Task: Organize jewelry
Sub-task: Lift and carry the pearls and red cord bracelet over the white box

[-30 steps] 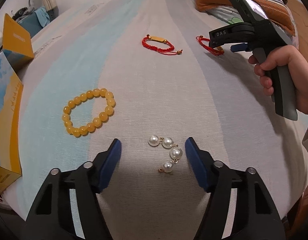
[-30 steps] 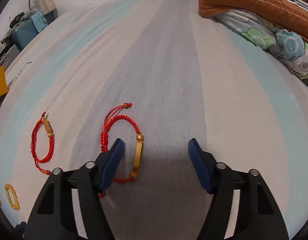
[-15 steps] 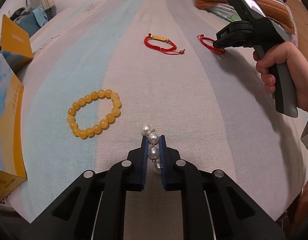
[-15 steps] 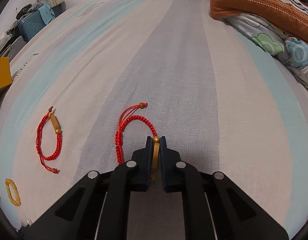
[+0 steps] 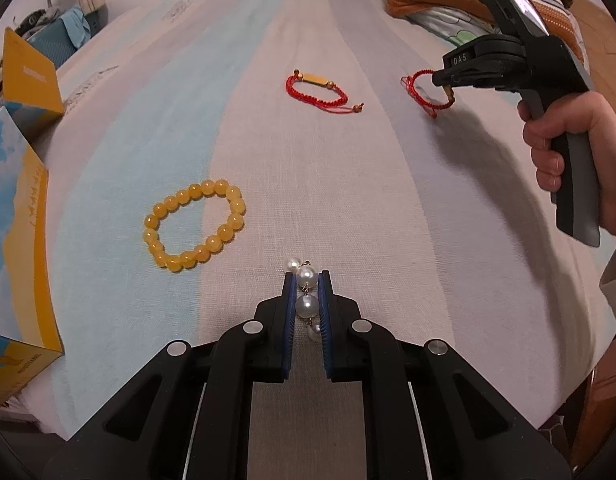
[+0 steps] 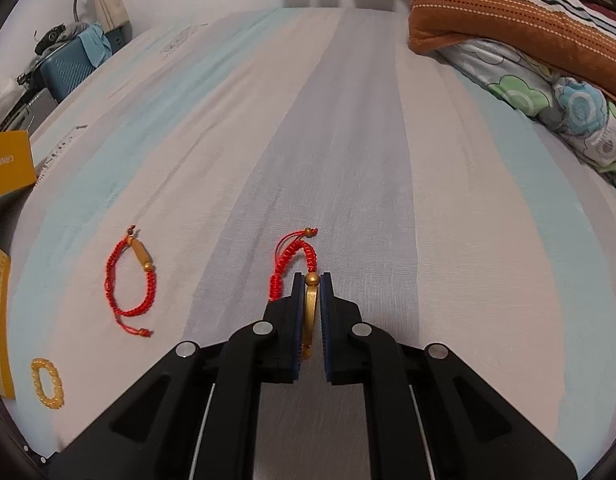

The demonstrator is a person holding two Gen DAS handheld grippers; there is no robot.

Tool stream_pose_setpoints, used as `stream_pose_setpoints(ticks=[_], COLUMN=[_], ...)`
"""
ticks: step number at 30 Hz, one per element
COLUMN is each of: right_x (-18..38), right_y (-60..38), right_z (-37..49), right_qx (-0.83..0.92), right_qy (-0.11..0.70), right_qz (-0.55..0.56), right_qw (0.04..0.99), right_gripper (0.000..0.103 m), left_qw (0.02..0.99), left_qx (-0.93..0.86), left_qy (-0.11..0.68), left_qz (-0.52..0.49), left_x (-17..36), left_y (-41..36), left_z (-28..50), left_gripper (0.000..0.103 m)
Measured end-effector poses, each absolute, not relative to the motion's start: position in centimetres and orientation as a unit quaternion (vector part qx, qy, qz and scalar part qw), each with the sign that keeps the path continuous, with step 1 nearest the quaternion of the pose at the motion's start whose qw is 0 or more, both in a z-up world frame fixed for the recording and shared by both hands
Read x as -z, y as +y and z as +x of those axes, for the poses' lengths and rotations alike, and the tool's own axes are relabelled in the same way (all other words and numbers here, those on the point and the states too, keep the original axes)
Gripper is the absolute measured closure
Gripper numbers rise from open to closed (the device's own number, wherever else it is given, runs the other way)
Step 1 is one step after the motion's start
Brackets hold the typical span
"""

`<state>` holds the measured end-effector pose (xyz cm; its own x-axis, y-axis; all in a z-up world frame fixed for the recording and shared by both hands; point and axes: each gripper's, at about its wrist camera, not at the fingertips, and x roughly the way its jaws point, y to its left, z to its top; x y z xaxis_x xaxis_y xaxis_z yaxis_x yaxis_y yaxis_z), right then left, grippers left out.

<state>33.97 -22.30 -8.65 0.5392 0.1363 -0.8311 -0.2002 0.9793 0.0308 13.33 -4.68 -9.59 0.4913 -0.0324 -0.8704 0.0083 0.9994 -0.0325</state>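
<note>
The left gripper (image 5: 307, 280) is pinching the pearl strand (image 5: 307, 298) between its blue pads (image 5: 289, 304), low over the striped bed sheet (image 5: 388, 200). The right gripper (image 6: 312, 280) is clamping the gold bar of a red cord bracelet (image 6: 296, 256), and the red loop is hanging out at the far side of the fingers. A second red bracelet (image 5: 318, 90) is lying far on the sheet. The yellow bead bracelet (image 5: 194, 230) is lying at the near left, beside a yellow box (image 5: 16, 220).

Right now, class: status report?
Left gripper shut on pearls. Right gripper shut on red bracelet. Nothing blocking either.
</note>
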Motion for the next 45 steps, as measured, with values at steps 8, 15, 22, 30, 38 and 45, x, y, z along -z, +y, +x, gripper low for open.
stream_pose_setpoints(ticks=[8, 15, 22, 30, 38, 45], right_x=[7.0, 5.1, 3.1, 1.2, -1.0, -2.4], right_y=[-22.8, -23.3, -23.6, -23.7, -22.9, -20.8], right_z=[31.8, 30.0, 28.0, 25.7, 22.9, 20.2], right_qx=[-0.096, -0.091, -0.077, -0.066, -0.068, -0.079], right_qy=[0.461, 0.452, 0.443, 0.439, 0.431, 0.425], right_qz=[-0.013, -0.007, -0.011, -0.005, -0.010, -0.016], right_qw=[0.882, 0.887, 0.893, 0.896, 0.900, 0.901], right_gripper=[0.096, 0.096, 0.096, 0.096, 0.096, 0.096], left_qw=[0.866, 0.869, 0.870, 0.874, 0.881, 0.886], left_qx=[0.017, 0.019, 0.017, 0.007, -0.002, -0.018], left_qy=[0.499, 0.494, 0.493, 0.485, 0.472, 0.463], left_qz=[-0.013, -0.011, -0.010, -0.007, -0.007, -0.011], left_x=[8.1, 6.8, 5.7, 3.7, 1.6, -0.4], left_y=[-4.8, -4.6, -4.6, -3.9, -2.3, 0.0], left_z=[12.8, 12.3, 11.7, 10.7, 9.4, 8.2], left_gripper=[0.093, 0.093, 0.093, 0.093, 0.093, 0.093])
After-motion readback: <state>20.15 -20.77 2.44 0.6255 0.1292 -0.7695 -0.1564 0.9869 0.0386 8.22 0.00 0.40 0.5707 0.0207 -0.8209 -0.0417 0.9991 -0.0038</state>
